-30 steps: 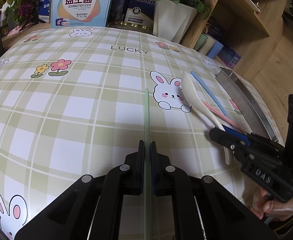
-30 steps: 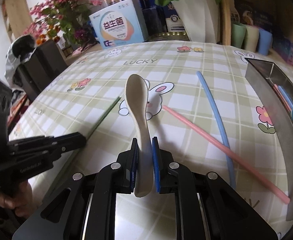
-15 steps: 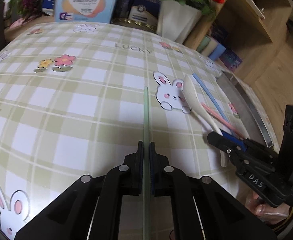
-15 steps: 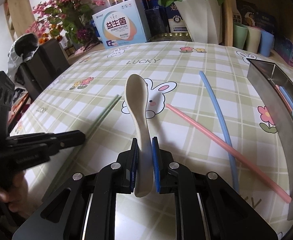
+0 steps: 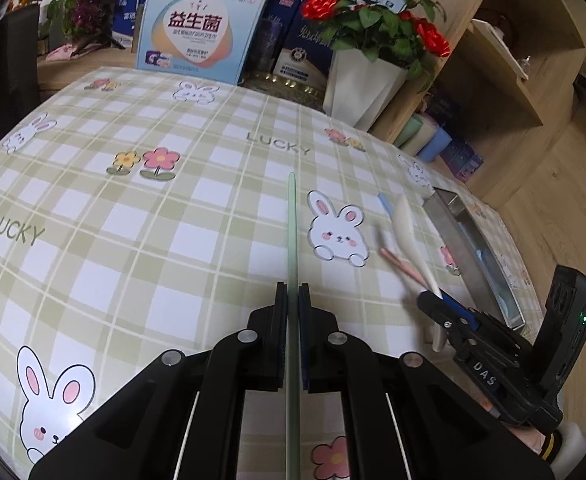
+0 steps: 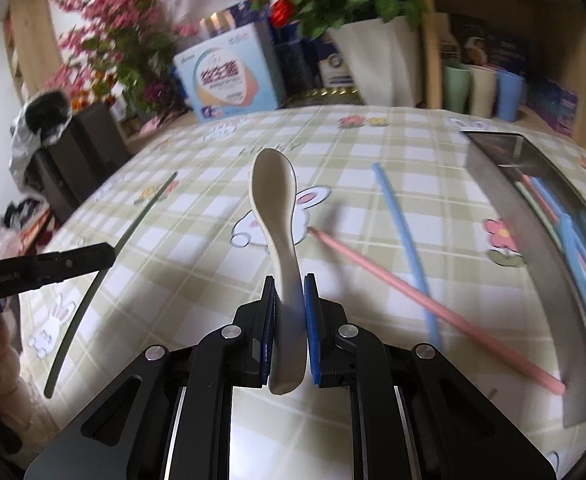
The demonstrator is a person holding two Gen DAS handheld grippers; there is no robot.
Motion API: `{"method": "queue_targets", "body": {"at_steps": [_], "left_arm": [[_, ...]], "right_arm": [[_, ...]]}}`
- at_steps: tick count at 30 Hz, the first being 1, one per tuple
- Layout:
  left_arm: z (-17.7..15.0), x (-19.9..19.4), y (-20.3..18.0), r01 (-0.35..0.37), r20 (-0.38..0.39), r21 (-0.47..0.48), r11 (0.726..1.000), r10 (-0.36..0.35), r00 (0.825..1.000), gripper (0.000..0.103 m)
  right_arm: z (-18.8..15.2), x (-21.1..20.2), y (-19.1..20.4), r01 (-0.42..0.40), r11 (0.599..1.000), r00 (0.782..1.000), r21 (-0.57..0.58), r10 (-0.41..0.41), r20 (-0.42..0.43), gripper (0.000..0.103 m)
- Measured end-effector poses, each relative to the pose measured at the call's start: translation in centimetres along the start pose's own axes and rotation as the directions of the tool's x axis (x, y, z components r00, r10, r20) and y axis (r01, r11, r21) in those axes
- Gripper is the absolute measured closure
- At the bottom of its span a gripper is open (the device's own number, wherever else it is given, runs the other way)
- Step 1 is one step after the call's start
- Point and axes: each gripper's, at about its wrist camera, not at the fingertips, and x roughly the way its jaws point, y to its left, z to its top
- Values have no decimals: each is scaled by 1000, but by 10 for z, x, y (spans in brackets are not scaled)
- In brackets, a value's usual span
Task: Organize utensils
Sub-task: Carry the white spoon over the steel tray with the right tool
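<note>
Readable text: "LUCKY" is printed on the checked tablecloth (image 5: 141,240); "DAS" shows on your right tool's body. The far box (image 5: 201,28) carries large Chinese characters; its smaller print is not legible.

Your left gripper (image 5: 292,300) is clamped fully shut on the thin green chopstick (image 5: 291,220), which points straight away, its tip over the cloth's middle. Your right gripper (image 6: 289,292) pinches the white spoon (image 6: 275,200) by its handle, bowl pointing far.

The blue chopstick (image 6: 401,228) and pink chopstick (image 6: 413,284) lie crossed on the cloth, right of the spoon. The metal tray (image 6: 533,248) sits at the right table edge, coloured utensils inside. Left and centre cloth is bare.
</note>
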Motion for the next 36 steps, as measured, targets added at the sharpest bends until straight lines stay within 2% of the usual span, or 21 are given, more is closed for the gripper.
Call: {"method": "queue_targets", "body": {"at_steps": [5, 8, 9, 10, 13, 15, 24, 29, 36], "left_arm": [[7, -1, -19, 0, 5, 29, 1000, 0, 1000, 98], [10, 1, -33, 4, 3, 48, 999, -4, 1000, 98], [10, 2, -36, 4, 2, 51, 999, -4, 1000, 98], [10, 3, -39, 5, -2, 54, 999, -5, 1000, 98], [11, 7, -46, 6, -11, 59, 998, -6, 1000, 98], [11, 11, -51, 10, -20, 57, 998, -9, 1000, 98], [12, 28, -64, 7, -50, 71, 997, -4, 999, 98], [6, 37, -64, 0, -78, 79, 997, 6, 997, 98], [-3, 54, -58, -8, -132, 68, 998, 17, 991, 98]], "right_arm": [[14, -37, -42, 47, 994, 993, 93, -57, 101, 89], [22, -58, -75, 129, 982, 981, 141, -147, 130, 89], [22, -62, -85, 186, 972, 971, 145, -204, 124, 89], [21, -66, -95, 270, 954, 953, 131, -284, 108, 89], [13, -67, -114, 410, 909, 908, 76, -414, 61, 89], [6, -67, -127, 453, 889, 889, 68, -456, 33, 89], [-1, -62, -146, 512, 858, 859, 28, -512, -20, 89], [1, -56, -148, 508, 861, 861, 27, -506, -50, 89], [2, -55, -143, 523, 852, 852, 11, -521, -54, 88]]}}
